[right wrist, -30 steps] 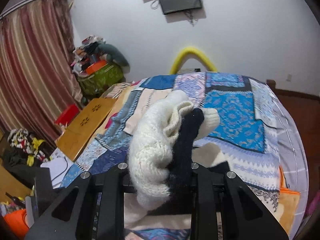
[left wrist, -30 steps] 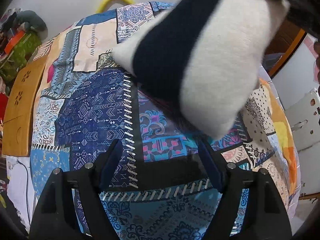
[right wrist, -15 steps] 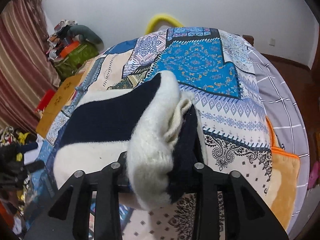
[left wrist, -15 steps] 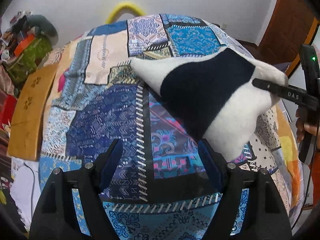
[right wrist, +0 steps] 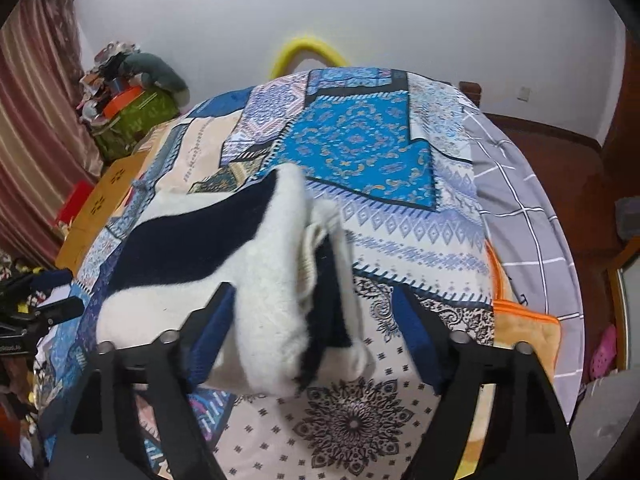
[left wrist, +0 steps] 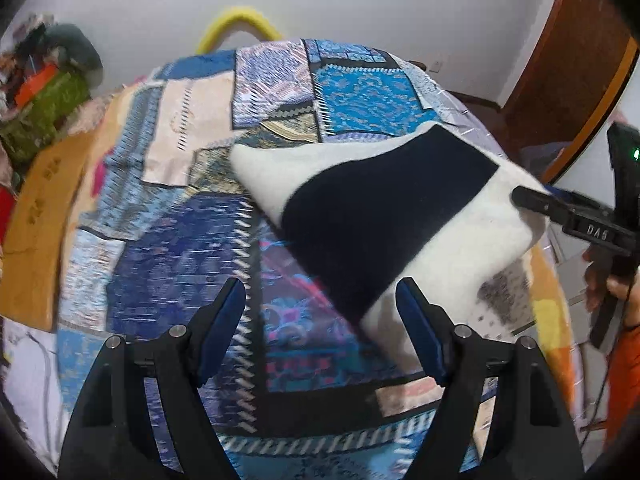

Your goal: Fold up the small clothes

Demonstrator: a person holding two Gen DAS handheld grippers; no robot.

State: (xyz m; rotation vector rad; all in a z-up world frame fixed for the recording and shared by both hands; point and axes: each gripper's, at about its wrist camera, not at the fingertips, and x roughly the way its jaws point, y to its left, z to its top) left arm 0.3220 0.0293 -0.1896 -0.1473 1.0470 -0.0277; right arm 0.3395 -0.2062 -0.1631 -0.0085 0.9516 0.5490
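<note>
Patchwork bedspread (left wrist: 168, 280) spreads wide around white-and-navy knit garment (left wrist: 384, 216) lying on it | left gripper (left wrist: 320, 320) spread, empty, garment's near edge beside its right finger | right gripper (right wrist: 316, 320) parted around bunched end; right view alone shows orange blanket (right wrist: 528, 328) at bed's edge

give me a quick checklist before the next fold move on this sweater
1. Left gripper free to grasp: ok, jaws open and empty.
2. Right gripper grip on the sweater: not ok, jaws apart, with a gap showing beside its right pad.
3. Sweater supported by the bedspread: ok.
4. Sweater lying flat: not ok, bunched at the right gripper's end.
5. Left gripper's height over the sweater's near corner: cannot tell.
</note>
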